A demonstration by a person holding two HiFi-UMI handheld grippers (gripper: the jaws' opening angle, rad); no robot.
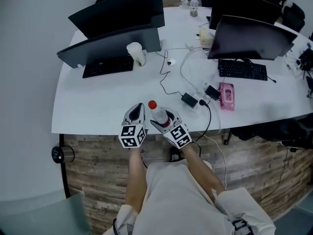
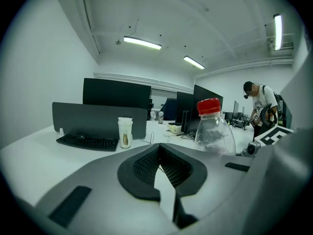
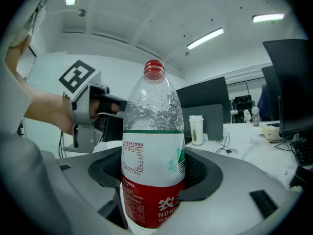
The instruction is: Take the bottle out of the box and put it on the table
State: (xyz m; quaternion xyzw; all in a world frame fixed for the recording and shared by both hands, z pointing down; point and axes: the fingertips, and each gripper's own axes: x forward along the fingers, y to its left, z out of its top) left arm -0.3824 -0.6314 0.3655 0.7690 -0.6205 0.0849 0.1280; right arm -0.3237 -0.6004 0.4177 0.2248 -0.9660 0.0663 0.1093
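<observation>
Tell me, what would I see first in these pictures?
A clear bottle with a red cap stands out. It is gripped upright in the right hand-held gripper at the near edge of the white table. Just left of it, the left hand-held gripper holds nothing, with its jaws almost together. Farther back, dark monitors stand on the table.
</observation>
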